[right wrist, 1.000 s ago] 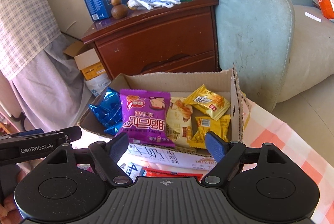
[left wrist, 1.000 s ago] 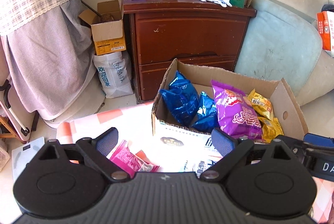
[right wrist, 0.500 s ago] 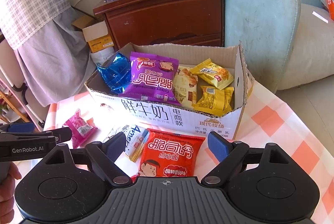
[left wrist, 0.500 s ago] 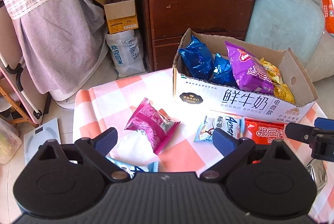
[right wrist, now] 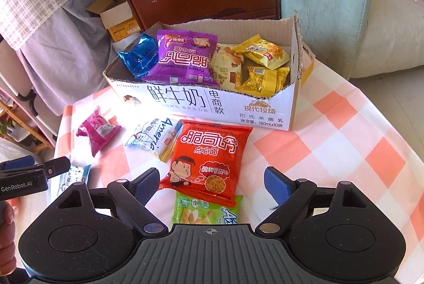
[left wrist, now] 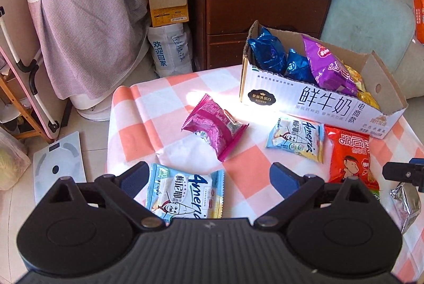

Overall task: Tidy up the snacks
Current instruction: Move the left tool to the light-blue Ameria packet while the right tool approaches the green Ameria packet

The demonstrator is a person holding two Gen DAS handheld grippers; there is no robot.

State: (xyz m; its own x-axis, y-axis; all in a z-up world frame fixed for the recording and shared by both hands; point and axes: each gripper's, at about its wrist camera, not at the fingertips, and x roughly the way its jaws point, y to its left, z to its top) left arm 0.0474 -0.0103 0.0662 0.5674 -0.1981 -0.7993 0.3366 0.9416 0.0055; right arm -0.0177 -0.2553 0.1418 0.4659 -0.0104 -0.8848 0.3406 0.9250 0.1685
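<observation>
We are between picks: both tongs, left (left wrist: pixel 208 174) and right (right wrist: pixel 212 182), gape wide and empty over the tabletop (right wrist: pixel 331 146). The red noodle-snack packet (right wrist: pixel 209 156) lies just before the milk carton box (right wrist: pixel 201 101); next we lower onto it.

Ahead of the right claw (right wrist: pixel 212 183), the cardboard box (right wrist: pixel 201 103) reads "鲜牛奶", "电商款", "现代牧场", "巴氏杀菌乳" and "180mL×10". Right between that claw's fingers, the red snack packet (right wrist: pixel 209 156) says "Crispy commander", "脆司令" and "点心面"; the purple packet (right wrist: pixel 185 58) in the box carries the same words upside down. The other claw's body (right wrist: pixel 18 182), to the left, is marked "GenRobot.AI". Between the left claw's (left wrist: pixel 209 175) fingers lies a pale blue packet (left wrist: pixel 185 194) printed "Ameri"; another like it (left wrist: pixel 296 138) lies ahead.
</observation>
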